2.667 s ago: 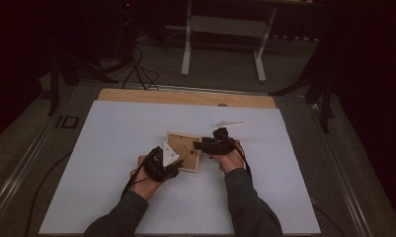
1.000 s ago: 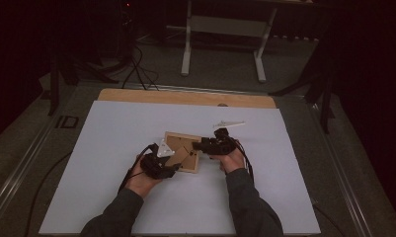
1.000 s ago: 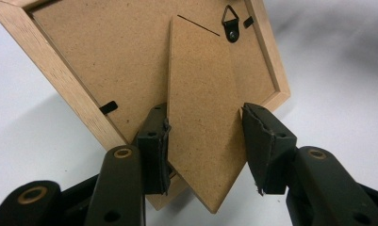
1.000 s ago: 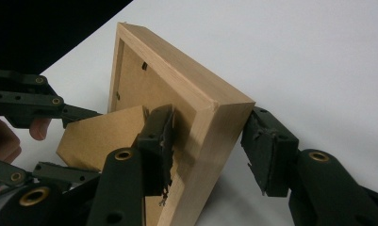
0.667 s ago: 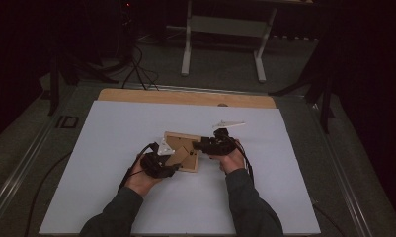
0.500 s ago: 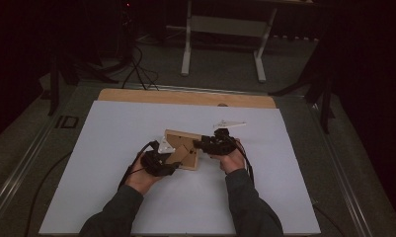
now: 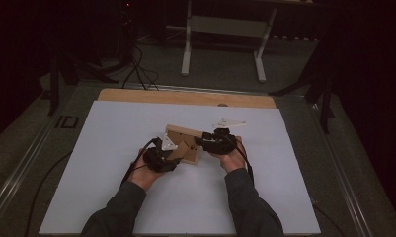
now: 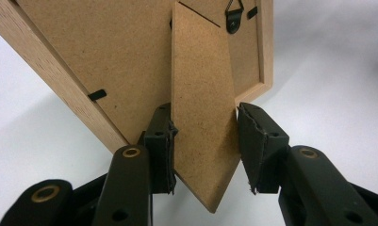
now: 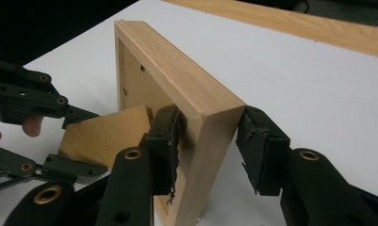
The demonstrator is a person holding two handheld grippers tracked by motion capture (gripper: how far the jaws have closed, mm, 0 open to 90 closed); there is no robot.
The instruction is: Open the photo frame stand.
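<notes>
1. Frame (image 7: 181, 144) stands mid-table, back toward the person.
2. Left gripper (image 8: 204, 141) has just been closing around the stand (image 8: 203, 108); right pad has a slight gap.
3. Right gripper (image 9: 206, 141) has just been closing astride the frame's corner; outer pad clear. Firm both grips before swinging the stand.

In the high view the frame (image 7: 181, 144) is small and dim; both grippers and hands cover its near side, so no grip can be read there. The left gripper (image 7: 161, 157) is a dark mass with its jaws indistinct, and so is the right gripper (image 7: 216, 142). In the left gripper view the frame (image 8: 106, 56) is cut off by the top and left edges, and the hanger (image 8: 234, 16) is clipped at the top. The stand (image 8: 203, 108) hides the backing behind it. In the right gripper view the frame's (image 9: 177, 84) lower corner runs off the bottom edge, and its front face is turned away.
</notes>
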